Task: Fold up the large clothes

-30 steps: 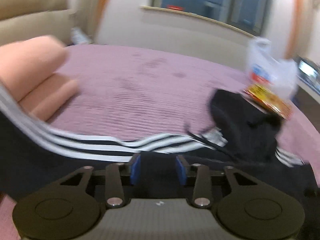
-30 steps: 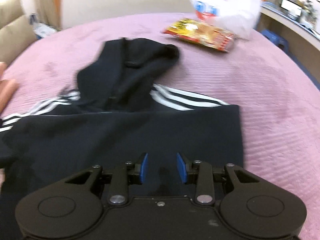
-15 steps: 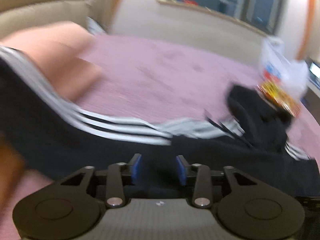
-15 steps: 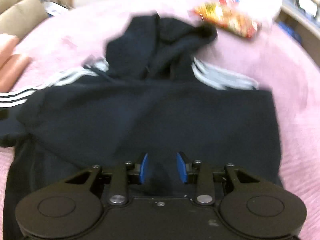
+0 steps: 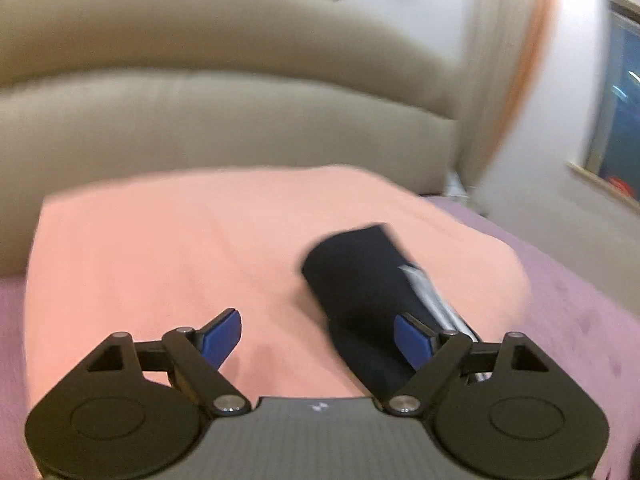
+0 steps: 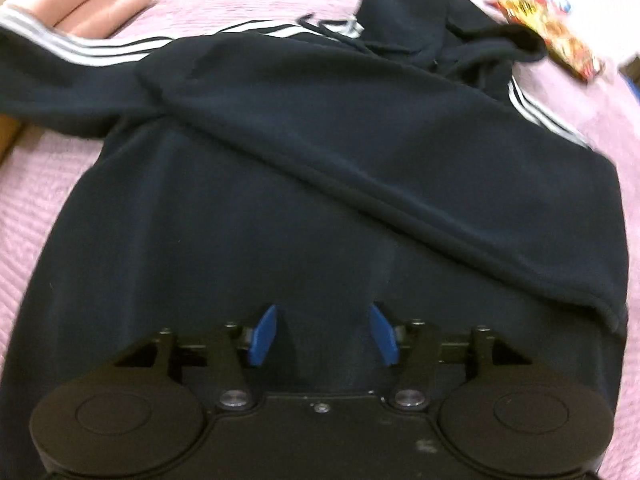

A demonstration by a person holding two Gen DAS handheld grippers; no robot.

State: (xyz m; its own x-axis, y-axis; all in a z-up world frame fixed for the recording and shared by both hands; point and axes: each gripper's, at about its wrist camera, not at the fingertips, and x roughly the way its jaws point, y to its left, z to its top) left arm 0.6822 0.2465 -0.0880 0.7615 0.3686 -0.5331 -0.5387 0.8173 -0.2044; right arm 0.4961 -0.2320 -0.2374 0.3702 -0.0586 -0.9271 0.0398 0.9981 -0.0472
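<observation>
Purple bedspread point(image 6: 24, 216) covers the bed; beige headboard point(image 5: 200, 112) at the far end. Navy hoodie point(image 6: 320, 168) w/ white stripes lies flat across the spread, hood point(image 6: 432, 28) at the far right, one side folded diagonally over the body. Pink pillow point(image 5: 180, 248) sits near the headboard, w/ the striped sleeve point(image 5: 368, 280) draped on it. Snack packet point(image 6: 560, 44) lies far right, just beside the hood. Left gripper point(image 5: 318, 334): jaws just been opening, now wide apart, sleeve between but not pinched. Right gripper point(image 6: 322, 336): jaws also just been opening, apart over the hoodie's near part, pads off the fabric.
</observation>
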